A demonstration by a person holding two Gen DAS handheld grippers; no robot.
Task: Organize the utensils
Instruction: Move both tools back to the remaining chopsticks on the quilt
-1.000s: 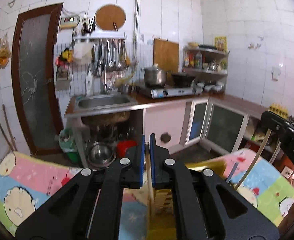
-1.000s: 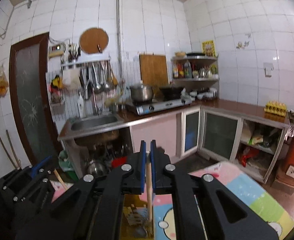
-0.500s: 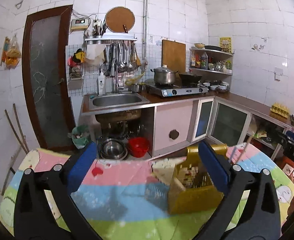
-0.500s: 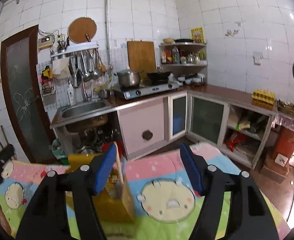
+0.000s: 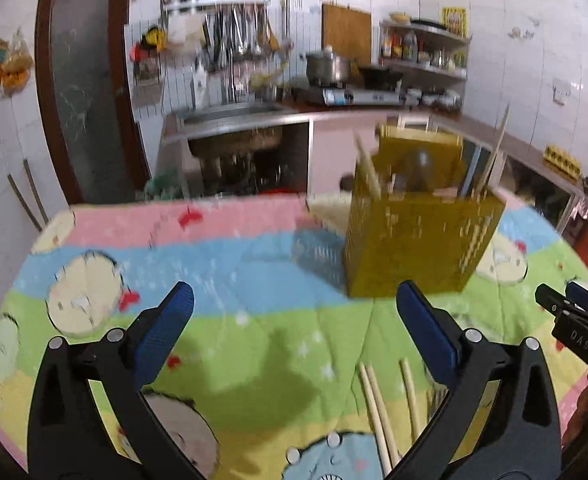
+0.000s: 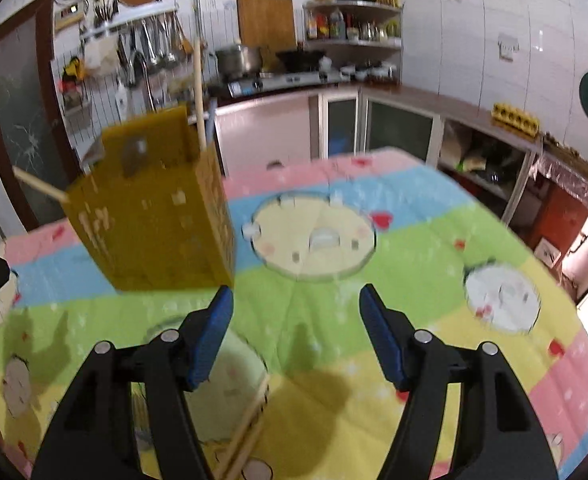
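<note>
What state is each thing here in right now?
Left gripper: open, empty.
Right gripper: open, empty.
Yellow perforated plastic utensil holder: upright on the cloth, utensils standing inside.
Loose wooden chopsticks: lying flat on the cloth.
Colourful cartoon tablecloth: spread flat.

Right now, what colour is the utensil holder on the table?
Mustard yellow, with small perforations. The utensil holder shows best in the left wrist view.

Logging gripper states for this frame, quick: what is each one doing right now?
Left gripper: open, holding nothing.
Right gripper: open, holding nothing.
</note>
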